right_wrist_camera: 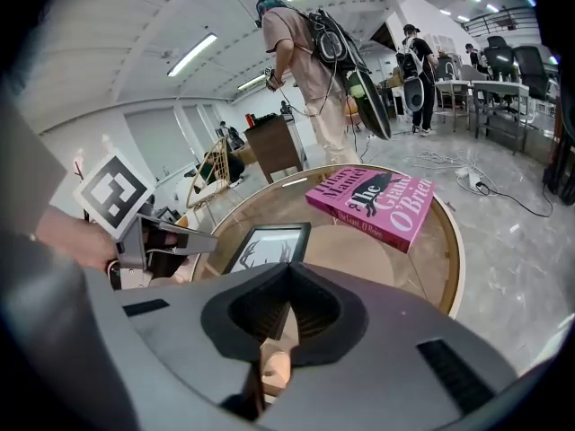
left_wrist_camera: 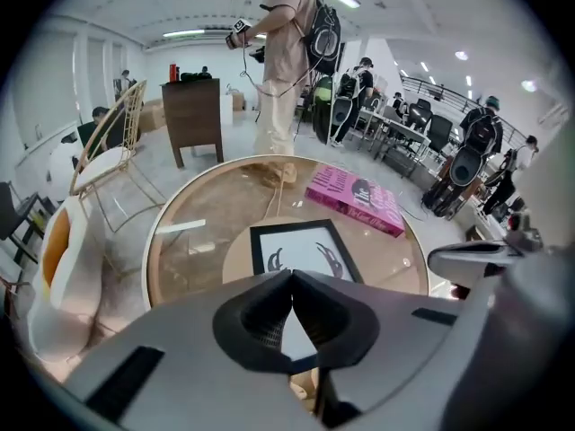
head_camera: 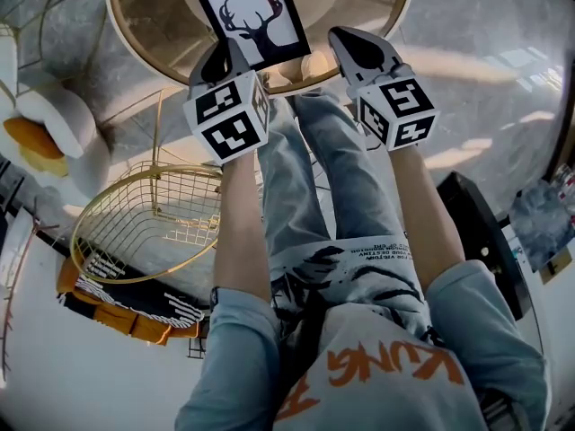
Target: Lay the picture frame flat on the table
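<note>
The picture frame (head_camera: 254, 16), black-edged with a deer's head print, rests on the round glass table (head_camera: 126, 34) and looks close to flat. My left gripper (head_camera: 220, 59) is at the frame's near-left corner. Its jaws meet at the tips in the left gripper view (left_wrist_camera: 292, 281), and I see nothing pinched between them; the frame (left_wrist_camera: 301, 250) shows just beyond. My right gripper (head_camera: 350, 48) hovers to the right of the frame, apart from it, its jaws shut and empty (right_wrist_camera: 289, 272). The right gripper view shows the frame (right_wrist_camera: 265, 241) and the left gripper (right_wrist_camera: 166, 241) beside it.
A pink book (left_wrist_camera: 355, 197) lies on the table's far side, beyond the frame. A gold wire basket (head_camera: 148, 223) stands on the floor to my left, next to a white chair with an orange cushion (head_camera: 40, 124). A person (left_wrist_camera: 283, 52) stands past the table.
</note>
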### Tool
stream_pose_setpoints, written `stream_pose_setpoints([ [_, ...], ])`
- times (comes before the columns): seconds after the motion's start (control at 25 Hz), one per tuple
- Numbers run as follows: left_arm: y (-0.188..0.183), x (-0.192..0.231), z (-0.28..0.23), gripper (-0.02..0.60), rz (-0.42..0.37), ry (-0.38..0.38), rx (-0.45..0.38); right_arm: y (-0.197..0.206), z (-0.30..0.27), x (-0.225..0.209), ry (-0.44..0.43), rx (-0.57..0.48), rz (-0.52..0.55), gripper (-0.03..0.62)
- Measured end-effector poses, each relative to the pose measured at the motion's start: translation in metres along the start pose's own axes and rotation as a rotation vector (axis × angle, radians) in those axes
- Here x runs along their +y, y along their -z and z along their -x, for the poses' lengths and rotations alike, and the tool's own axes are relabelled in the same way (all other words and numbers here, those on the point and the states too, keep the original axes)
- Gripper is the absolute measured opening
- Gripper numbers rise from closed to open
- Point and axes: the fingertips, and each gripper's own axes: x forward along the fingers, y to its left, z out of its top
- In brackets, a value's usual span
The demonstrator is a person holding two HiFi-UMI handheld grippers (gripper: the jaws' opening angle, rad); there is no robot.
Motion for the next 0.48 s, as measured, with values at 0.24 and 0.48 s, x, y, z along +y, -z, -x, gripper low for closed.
stream_pose_setpoints([
  [0.24, -0.014, -0.031, 0.036, 0.020, 0.005, 0.022, -0.079, -0.017, 0.024, 0.001, -0.006, -0.032, 0.011, -0.003],
  [0.48, -0.057, -0.034, 0.080, 0.020, -0.024, 0.032, -0.223, -0.059, 0.039, 0.025, -0.027, -0.070, 0.039, -0.003],
])
